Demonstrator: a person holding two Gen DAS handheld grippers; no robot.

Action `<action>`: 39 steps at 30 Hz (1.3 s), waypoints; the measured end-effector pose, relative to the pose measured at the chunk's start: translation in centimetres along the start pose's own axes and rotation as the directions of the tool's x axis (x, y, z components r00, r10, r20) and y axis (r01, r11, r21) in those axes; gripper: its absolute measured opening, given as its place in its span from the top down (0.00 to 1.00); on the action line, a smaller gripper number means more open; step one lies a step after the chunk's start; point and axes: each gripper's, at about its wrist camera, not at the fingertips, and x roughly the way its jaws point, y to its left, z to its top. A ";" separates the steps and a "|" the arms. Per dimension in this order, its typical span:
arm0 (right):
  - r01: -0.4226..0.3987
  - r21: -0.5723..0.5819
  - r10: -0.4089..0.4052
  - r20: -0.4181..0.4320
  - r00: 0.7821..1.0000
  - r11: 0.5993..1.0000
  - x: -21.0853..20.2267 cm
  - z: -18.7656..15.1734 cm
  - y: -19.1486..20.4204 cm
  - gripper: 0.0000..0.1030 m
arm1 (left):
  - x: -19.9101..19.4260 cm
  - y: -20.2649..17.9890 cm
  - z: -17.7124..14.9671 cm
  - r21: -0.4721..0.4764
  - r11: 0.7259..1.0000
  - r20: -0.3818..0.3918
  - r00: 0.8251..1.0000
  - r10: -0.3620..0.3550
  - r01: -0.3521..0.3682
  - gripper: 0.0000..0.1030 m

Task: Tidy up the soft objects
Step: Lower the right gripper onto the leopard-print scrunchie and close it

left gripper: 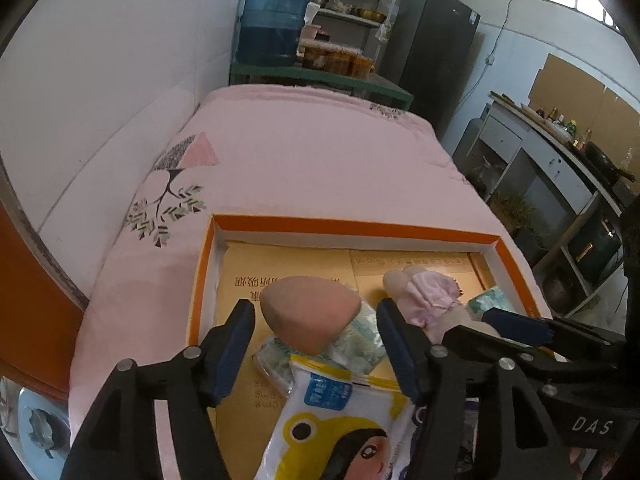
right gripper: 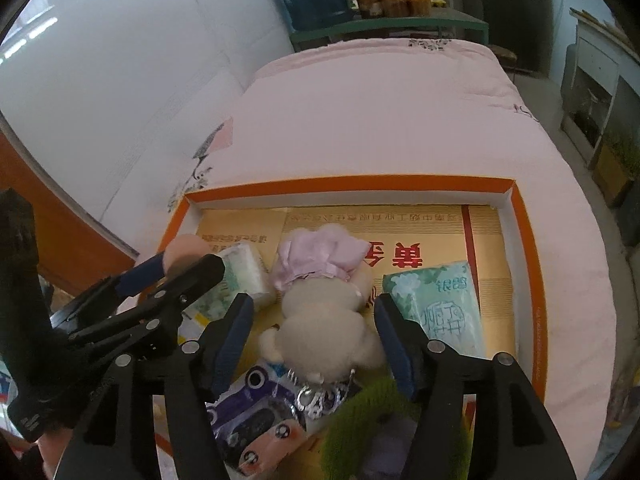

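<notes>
A shallow orange-rimmed box point(left gripper: 352, 226) point(right gripper: 352, 184) lies on the pink bedspread and holds the soft things. My left gripper point(left gripper: 316, 344) stands open around a pink-brown egg-shaped sponge point(left gripper: 310, 312), which rests on a green-and-white tissue pack point(left gripper: 360, 346); the pads do not touch it. My right gripper point(right gripper: 314, 336) is open astride a cream plush doll in a lilac dress point(right gripper: 324, 320), which lies on the box floor. Another green tissue pack point(right gripper: 436, 304) lies just right of it. A white cartoon-printed packet point(left gripper: 336, 412) sits under the left fingers.
A fuzzy green thing point(right gripper: 372, 420) and a purple cartoon packet point(right gripper: 256, 404) lie at the box's near edge. The pink bedspread point(left gripper: 320, 152) stretches beyond the box. A white wall runs along the left; a water jug point(left gripper: 272, 24), shelves and a fridge stand behind.
</notes>
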 end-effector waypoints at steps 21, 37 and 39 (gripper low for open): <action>-0.029 0.007 0.028 0.101 0.994 1.000 -7.0 -2.8 1.2 0.37 | -6.7 -1.2 -1.8 0.046 0.998 0.093 0.995 0.032 -0.037 0.33; 0.027 -0.002 -0.026 0.165 0.986 1.000 -12.0 -8.4 1.9 0.37 | -14.1 -4.2 -5.7 0.133 0.988 0.185 0.981 0.056 -0.081 0.33; 0.032 -0.004 -0.031 0.171 0.985 0.999 -12.4 -9.1 1.9 0.37 | -14.8 -4.5 -6.2 0.139 0.987 0.196 0.979 0.053 -0.082 0.33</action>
